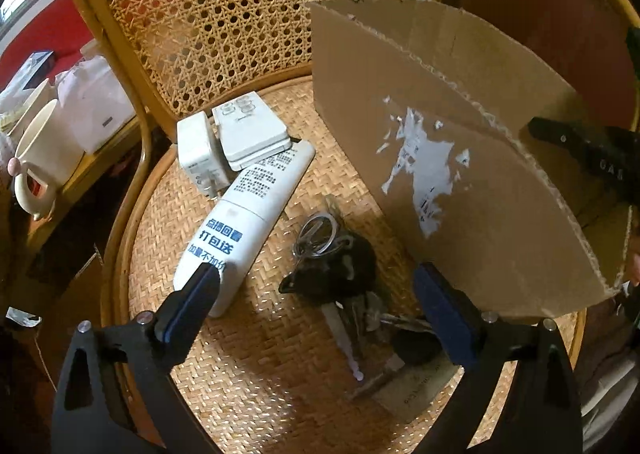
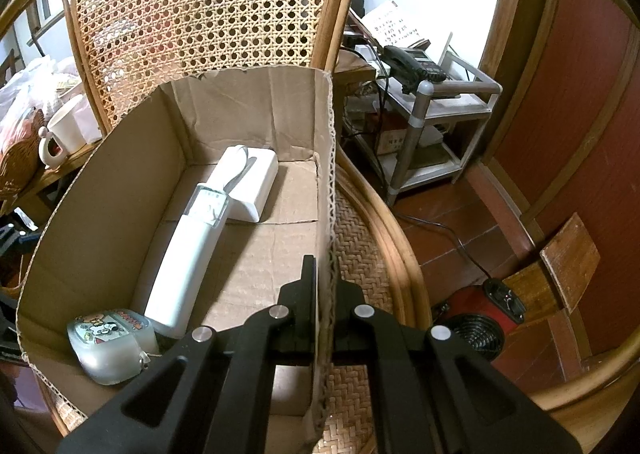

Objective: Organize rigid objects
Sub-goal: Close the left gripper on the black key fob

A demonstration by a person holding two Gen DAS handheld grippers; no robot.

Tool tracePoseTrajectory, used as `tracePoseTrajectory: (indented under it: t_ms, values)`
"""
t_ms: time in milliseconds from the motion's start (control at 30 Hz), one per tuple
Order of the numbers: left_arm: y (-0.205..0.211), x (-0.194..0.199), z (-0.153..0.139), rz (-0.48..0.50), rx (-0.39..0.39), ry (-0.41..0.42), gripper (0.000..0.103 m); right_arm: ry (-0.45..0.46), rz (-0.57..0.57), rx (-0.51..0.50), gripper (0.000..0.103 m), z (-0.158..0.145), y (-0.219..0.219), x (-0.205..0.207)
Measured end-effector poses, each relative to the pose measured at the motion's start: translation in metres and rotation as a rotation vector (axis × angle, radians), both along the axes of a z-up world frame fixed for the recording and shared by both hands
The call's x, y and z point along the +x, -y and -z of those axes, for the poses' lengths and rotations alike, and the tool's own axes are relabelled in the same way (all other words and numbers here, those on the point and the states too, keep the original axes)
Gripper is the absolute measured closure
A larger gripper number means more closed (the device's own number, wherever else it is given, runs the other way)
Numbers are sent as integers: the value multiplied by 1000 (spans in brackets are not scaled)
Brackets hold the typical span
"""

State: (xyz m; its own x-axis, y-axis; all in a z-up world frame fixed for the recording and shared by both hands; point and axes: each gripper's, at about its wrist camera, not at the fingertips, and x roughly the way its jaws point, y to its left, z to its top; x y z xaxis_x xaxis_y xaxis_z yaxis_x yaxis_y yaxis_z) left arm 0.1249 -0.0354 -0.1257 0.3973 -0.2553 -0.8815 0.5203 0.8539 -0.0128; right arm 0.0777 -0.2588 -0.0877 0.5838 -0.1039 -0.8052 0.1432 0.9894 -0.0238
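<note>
— Listing the seat (image 1: pixel 256 366) first: what did you log there?

— I logged four lots on the woven cane. One long white remote (image 1: pixel 244 222), lying aslant, printed in blue. One white adapter (image 1: pixel 200 154) and one white keypad (image 1: pixel 250 130), side by side at the remote's far end, the keypad touching it. One bunch of keys (image 1: pixel 340 274) with a black fob and wire rings, lying between the remote and the box (image 1: pixel 460 174).

— And the left claw?

— My left gripper (image 1: pixel 316 294) stood spread wide above the keys, its blue pads either side of them and touching nothing. The left pad (image 1: pixel 192 302) overlapped the near end of the remote in my view; I could not tell whether it touched.

— The right one?

— My right gripper (image 2: pixel 326 286) was pressed together on the box's near wall (image 2: pixel 326 182), one finger inside, one outside, pinching the cardboard edge.

— Contents of the box?

— Three items entered. One slim white wand (image 2: pixel 188 250) lying along the floor of the box. One white block (image 2: pixel 256 182) at the far end, touching the wand's tip. One small clear case (image 2: pixel 112 342) with a cartoon label, in the near corner, just beside the wand's near end.

— Box position?

— Upright on the seat, against the cane backrest (image 2: pixel 208 2), with a torn white label on its outer face.
</note>
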Motion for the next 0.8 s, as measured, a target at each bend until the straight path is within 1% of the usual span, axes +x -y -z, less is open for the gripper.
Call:
tracePoseTrajectory:
  t_ms: [67,133,200,267,300,433,467,500,533,600,633,667,733,800]
  values:
    - [0,2,2,7,1,0,18,0,-1,-2,97,0,-1,0]
    - [0,3,7,24,-16,-22,22,0,0,-1,97,0,-1,0]
    - [4,3,13,43,-7,-36,22,0,-2,-3,97,0,-1,0]
    - [12,0,19,75,32,-30,24,0,-1,-1,97,0,-1,0]
    - [13,0,21,82,37,-27,24,-1,-1,-1,97,0,-1,1]
    - [13,1,24,68,22,-37,25,-2,1,7,97,0,-1,1]
    - [13,1,25,68,20,-35,26,-2,1,6,97,0,-1,1]
    - [12,1,24,68,15,-36,30,-1,0,4,97,0,-2,1]
    - [12,1,24,63,-6,-42,39,-1,1,7,97,0,-1,1]
    - [11,1,21,45,6,-44,51,-2,2,7,97,0,-1,1]
    - [11,4,20,14,2,-66,62,-2,0,6,97,0,-1,1]
    - [10,6,18,-9,-1,-80,66,-3,-1,6,97,0,-1,1]
    - [5,12,15,-46,-47,-120,72,-2,-1,6,97,0,0,1]
    - [4,14,14,-53,-54,-128,73,-2,-3,6,97,-1,1,1]
